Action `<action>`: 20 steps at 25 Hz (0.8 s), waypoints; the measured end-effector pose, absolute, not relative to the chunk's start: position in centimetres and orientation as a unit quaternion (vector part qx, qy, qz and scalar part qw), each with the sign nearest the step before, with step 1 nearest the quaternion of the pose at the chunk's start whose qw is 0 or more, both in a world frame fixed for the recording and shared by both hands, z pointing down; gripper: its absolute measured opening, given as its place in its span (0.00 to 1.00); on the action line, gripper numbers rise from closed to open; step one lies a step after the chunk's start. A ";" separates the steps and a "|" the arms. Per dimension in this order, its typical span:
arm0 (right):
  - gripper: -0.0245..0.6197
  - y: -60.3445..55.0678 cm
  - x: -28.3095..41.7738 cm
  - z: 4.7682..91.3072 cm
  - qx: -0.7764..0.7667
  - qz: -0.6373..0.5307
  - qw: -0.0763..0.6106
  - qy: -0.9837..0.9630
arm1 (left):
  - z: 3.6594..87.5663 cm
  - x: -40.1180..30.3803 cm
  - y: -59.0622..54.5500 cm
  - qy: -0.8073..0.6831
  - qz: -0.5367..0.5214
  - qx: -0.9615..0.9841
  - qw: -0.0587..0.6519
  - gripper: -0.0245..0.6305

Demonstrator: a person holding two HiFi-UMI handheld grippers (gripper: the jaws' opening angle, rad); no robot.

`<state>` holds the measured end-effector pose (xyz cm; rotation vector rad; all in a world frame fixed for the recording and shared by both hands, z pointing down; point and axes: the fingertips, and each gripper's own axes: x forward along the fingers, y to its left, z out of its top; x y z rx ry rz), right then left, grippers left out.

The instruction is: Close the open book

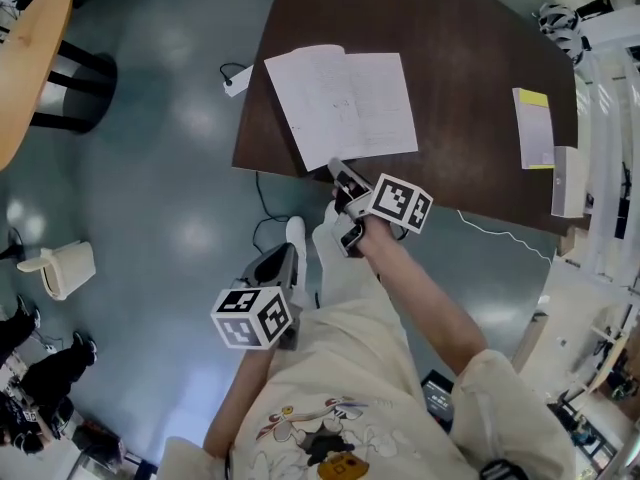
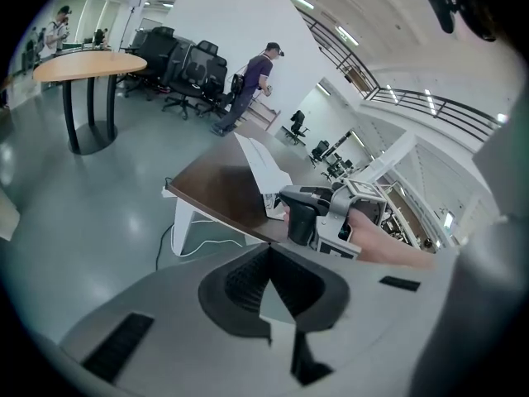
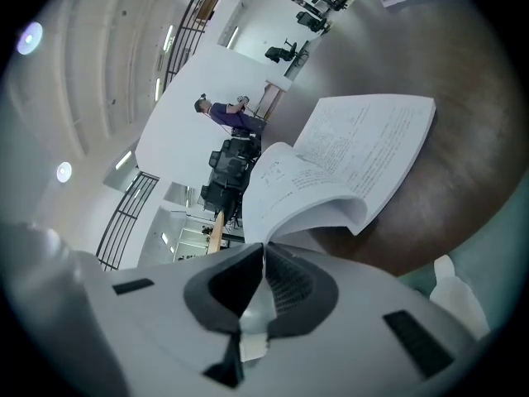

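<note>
Note book (image 1: 345, 103) lying open at near-left part of desk (image 1: 470, 48), well apart from the other items.
See right tool (image 1: 336, 166) clamped down thin on book's near edge, with the pinched leaves raised off the desk there.
See left tool (image 1: 290, 252) fully closed on nothing, hanging low off desk's near side, over the floor.

Judging step as the fold-over, barely begun. To do it well:
- Keep pinch on the edge only, no deeper.
- Swing in an arc across the spine, not straight up, else risk lifting or dragging the whole book.
- Avoid pulling nearward, given so little desk left on that side.
- Bring left tool up to pin the flat half against sliding.
- Release only after passing vertical, then press flat.

Count: 1 open book, 1 yellow-topped booklet (image 1: 533, 128) at right, 1 white box (image 1: 568, 180) just beside it, 1 desk, 2 tools.
</note>
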<state>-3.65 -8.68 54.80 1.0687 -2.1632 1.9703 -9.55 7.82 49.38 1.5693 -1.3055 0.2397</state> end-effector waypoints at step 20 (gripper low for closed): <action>0.10 -12.2 5.0 53.9 0.341 0.662 -0.057 -0.665 | 48.7 -4.1 3.4 -0.512 0.138 0.680 0.506 0.05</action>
